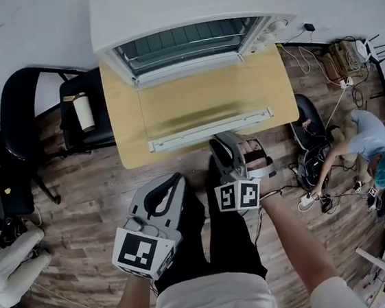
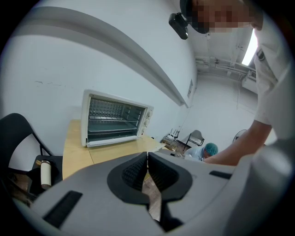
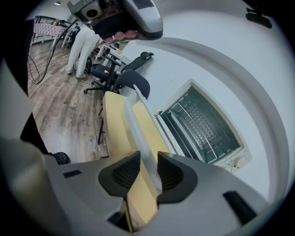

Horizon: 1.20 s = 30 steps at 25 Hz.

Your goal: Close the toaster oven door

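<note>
**Toaster oven.** The white toaster oven (image 1: 189,5) stands at the far edge of the wooden tabletop (image 1: 123,123), against a pale wall. Its cavity is open towards the near side, and a wire rack (image 1: 186,40) shows inside.

**Door.** The door (image 1: 207,103) is fully open. It is folded down to roughly level, and the tabletop shows through its glass pane. Its white bar handle (image 1: 210,130) runs left to right close to the near edge of the tabletop.

**Right gripper.** The right gripper (image 1: 236,145) is at the near edge of the tabletop, at the right part of the handle. In the right gripper view (image 3: 148,159) the jaws are spread and the handle bar (image 3: 143,138) passes between them. There is a clear gap on one side of the bar, so the bar is not clamped.

**Left gripper.** The left gripper (image 1: 176,179) is held off the tabletop, on the near side and above the wooden floor (image 1: 81,204), well apart from the door. In the left gripper view (image 2: 147,156) its jaws are pressed together at the tips with nothing between them.

**Surroundings.**
- A black chair (image 1: 19,114) stands to the left of the tabletop.
- A pale cylinder (image 1: 84,110) lies on the seat beside that chair.
- On the right, a person in a blue-green cap (image 1: 375,150) crouches over cables on the floor
</note>
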{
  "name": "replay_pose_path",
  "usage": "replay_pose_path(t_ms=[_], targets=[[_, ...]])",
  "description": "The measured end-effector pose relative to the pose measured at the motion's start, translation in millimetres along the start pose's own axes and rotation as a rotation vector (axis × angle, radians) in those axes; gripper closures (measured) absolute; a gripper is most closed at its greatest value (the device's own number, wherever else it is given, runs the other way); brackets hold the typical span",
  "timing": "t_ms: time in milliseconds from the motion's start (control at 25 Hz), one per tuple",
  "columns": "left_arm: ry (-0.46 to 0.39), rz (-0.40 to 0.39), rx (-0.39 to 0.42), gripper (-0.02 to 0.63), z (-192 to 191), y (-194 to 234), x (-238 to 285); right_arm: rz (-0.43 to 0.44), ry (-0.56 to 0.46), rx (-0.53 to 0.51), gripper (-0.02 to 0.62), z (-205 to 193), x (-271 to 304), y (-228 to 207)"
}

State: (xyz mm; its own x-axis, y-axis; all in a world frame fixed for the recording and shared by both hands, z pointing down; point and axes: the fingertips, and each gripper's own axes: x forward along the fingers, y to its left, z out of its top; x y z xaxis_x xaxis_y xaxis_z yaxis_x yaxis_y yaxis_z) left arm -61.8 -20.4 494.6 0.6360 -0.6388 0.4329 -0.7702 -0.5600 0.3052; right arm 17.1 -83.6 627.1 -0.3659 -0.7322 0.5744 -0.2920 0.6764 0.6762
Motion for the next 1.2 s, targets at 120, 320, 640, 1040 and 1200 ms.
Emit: replay_pose_path(t_ms=[120,320,640,1040,1200], targets=[[-0.006,-0.003,0.004,0.595,3,-1,0,-0.001,0.006,-0.022,0.483,2,-1,-2],[-0.020,-0.008,0.009,0.595,12,-2,-2,-0.006,0.011,-0.013,0.479,7,-7,-11],[-0.040,-0.009,0.018,0.595,24,0,-7,-0.009,-0.004,-0.015,0.508,17,-14,-23],[-0.068,0.001,0.029,0.595,40,-1,-15,-0.022,-0.019,-0.031,0.508,30,-21,-44],[-0.080,0.006,0.029,0.595,47,0,-18,-0.039,-0.029,-0.033,0.508,36,-24,-54]])
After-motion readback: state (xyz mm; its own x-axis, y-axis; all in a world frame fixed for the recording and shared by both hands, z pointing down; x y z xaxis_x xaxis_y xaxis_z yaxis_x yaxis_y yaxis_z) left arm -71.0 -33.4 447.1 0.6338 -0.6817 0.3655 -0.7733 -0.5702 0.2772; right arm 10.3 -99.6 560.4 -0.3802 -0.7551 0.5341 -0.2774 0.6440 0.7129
